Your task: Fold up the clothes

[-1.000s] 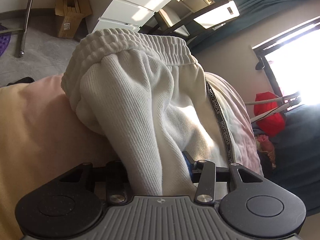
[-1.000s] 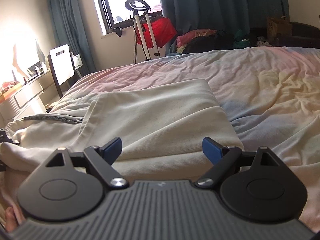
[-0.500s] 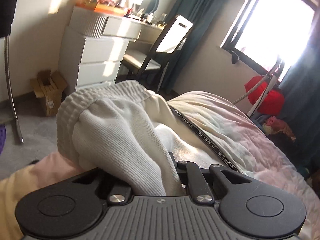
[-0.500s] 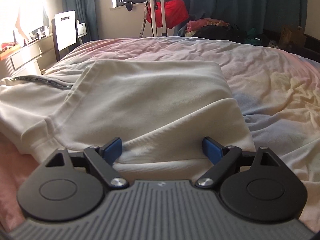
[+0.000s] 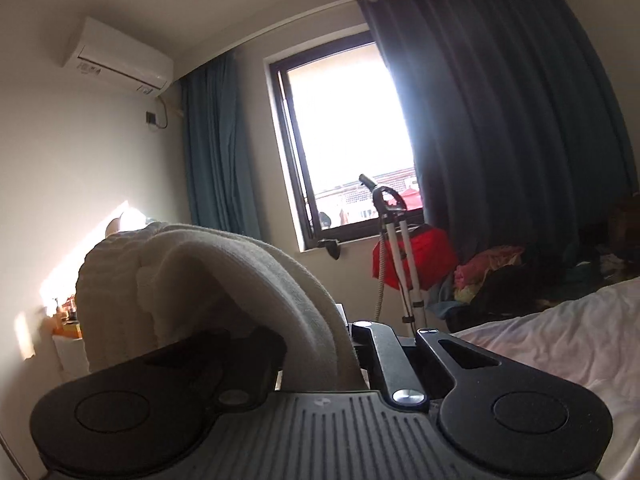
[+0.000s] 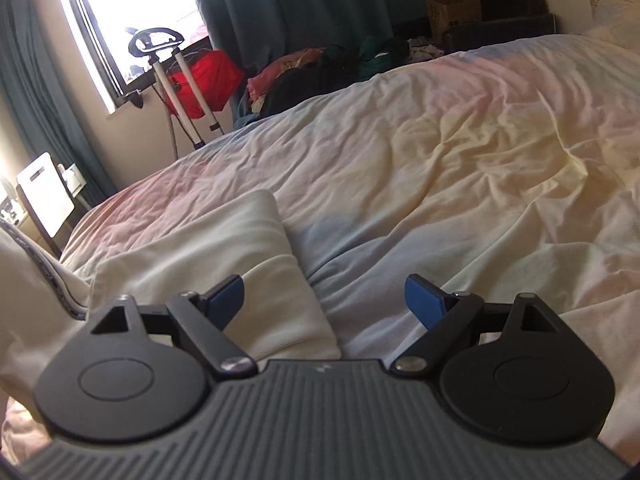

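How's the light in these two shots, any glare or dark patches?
Left wrist view: the window is blown out white, leaving the held cream garment backlit and dim. Right wrist view: brighter, with soft daylight on the bed sheet, though its window also glares.

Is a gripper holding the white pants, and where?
Yes. The left gripper is shut on the white pants, near the ribbed waistband. The right gripper is open, holding nothing.

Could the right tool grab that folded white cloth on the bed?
Probably yes: the right tool is open, and the folded white cloth lies just ahead of its left finger, uncovered on the bed.
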